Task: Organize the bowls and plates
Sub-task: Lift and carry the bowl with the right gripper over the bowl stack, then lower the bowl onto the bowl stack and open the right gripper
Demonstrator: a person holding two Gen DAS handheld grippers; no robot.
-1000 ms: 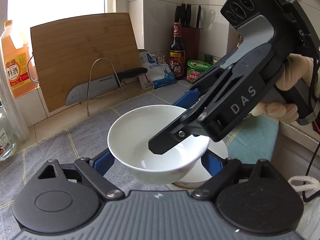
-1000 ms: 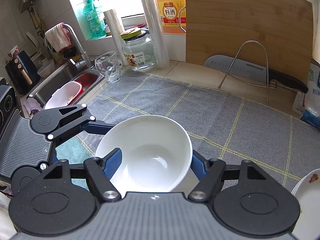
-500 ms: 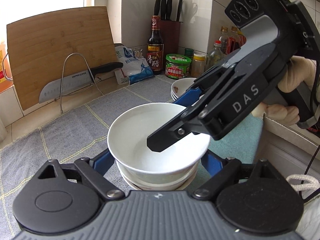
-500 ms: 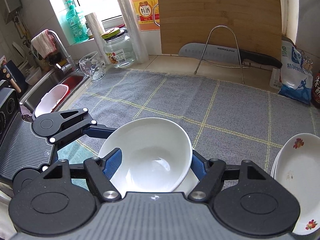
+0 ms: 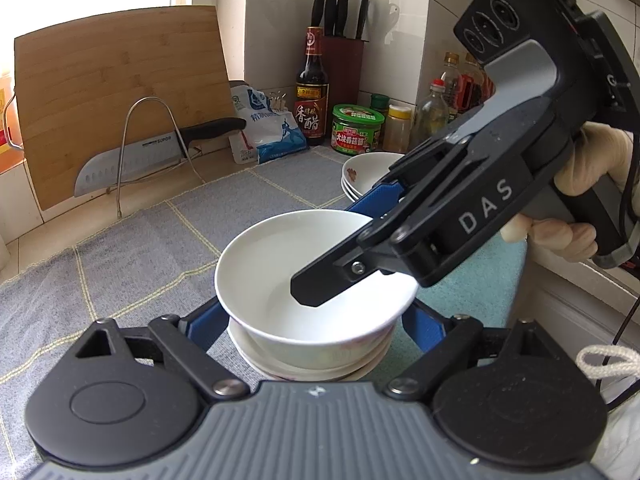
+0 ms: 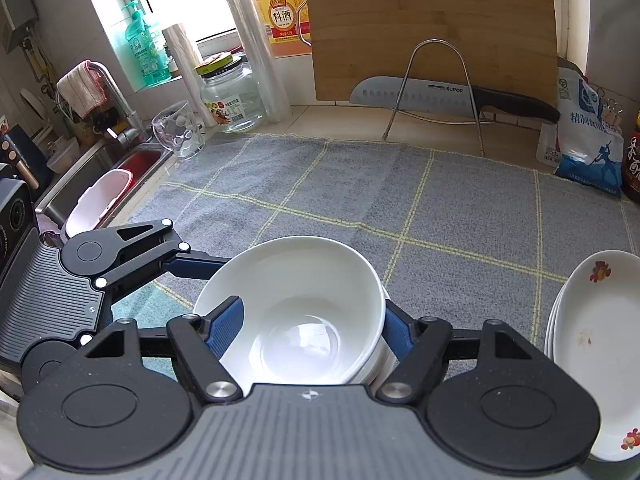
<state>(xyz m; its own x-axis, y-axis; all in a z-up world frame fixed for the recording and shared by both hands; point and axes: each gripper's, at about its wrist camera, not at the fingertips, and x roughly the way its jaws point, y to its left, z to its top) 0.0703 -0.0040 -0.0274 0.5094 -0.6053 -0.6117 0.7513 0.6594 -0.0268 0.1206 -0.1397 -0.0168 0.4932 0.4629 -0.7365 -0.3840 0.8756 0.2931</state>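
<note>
A plain white bowl [image 5: 276, 276] sits nested on top of a stack of white bowls [image 5: 256, 356] on the grey checked cloth. My left gripper [image 5: 312, 320] has its blue fingers on both sides of the bowl's outer wall. My right gripper [image 6: 310, 320] also spans the same white bowl [image 6: 304, 312], its blue pads against the two sides. In the left wrist view the right gripper reaches in from the right, one black finger [image 5: 320, 284] over the bowl's inside. A stack of flowered plates [image 6: 600, 336] lies to the right; it also shows in the left wrist view [image 5: 364, 172].
A bamboo cutting board [image 6: 432, 20] and a cleaver [image 6: 432, 92] on a wire rack stand at the back wall. Salt bag [image 6: 584, 140], vinegar bottle [image 5: 312, 92], jars and knife block [image 5: 340, 52] fill the corner. A sink [image 6: 100, 176] with a glass [image 6: 178, 130] lies at the left.
Both grippers carried the white bowl to the right and lowered it onto the bowl stack. The plate stack has come into view at the right.
</note>
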